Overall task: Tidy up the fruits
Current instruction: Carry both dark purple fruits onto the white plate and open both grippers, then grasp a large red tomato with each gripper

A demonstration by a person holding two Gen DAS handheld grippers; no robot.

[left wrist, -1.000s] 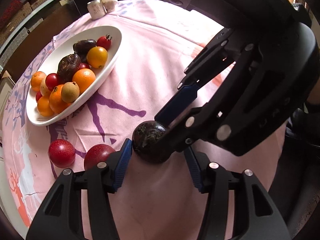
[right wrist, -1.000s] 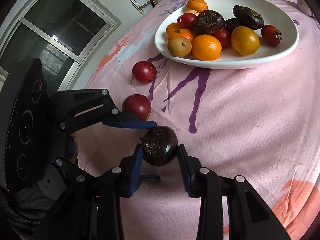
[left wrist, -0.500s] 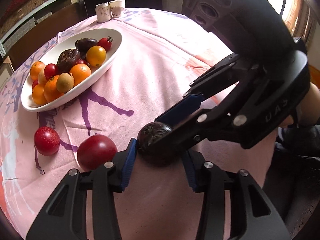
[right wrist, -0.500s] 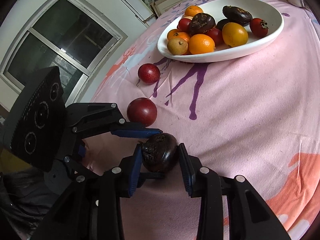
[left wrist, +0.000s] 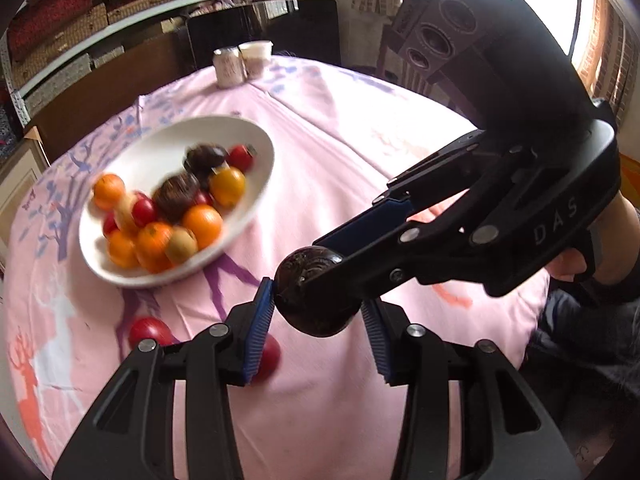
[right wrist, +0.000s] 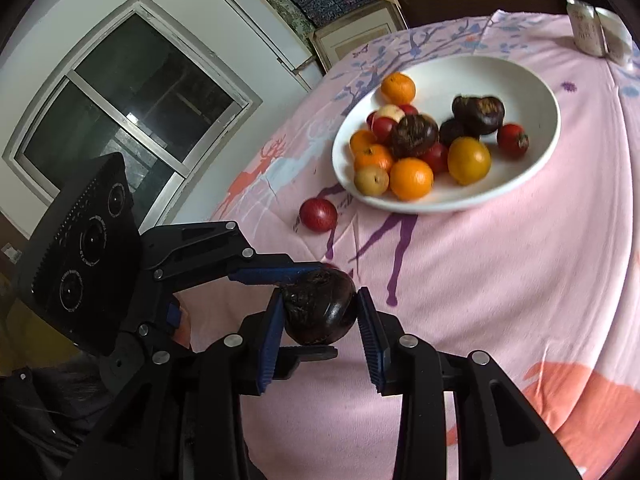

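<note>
A dark purple-brown round fruit (left wrist: 320, 316) hangs above the pink cloth. Both grippers grip it at once. My left gripper (left wrist: 316, 300) has its blue pads (left wrist: 260, 320) pressed on the fruit's sides. My right gripper (right wrist: 320, 300) clamps the same fruit (right wrist: 316, 320), crossing the left gripper at an angle. The white oval bowl (left wrist: 256, 140) holds several oranges, red fruits, dark fruits and a kiwi-like one, and sits left of and beyond the grippers. One red fruit (left wrist: 150, 330) lies on the cloth, and another (left wrist: 270, 356) is partly hidden behind my left finger.
A round table carries a pink printed cloth (left wrist: 340, 160). Two small cups (left wrist: 236, 64) stand at its far edge. A dark chair and shelves lie beyond. The bowl (right wrist: 552, 120) and a loose red fruit (right wrist: 318, 215) show in the right wrist view, and a person's hand (left wrist: 608, 232) holds the right gripper.
The left jaws closed in on the dark fruit's sides. Both grippers then rose together with the fruit, off the cloth, and the bowl now looks farther away.
</note>
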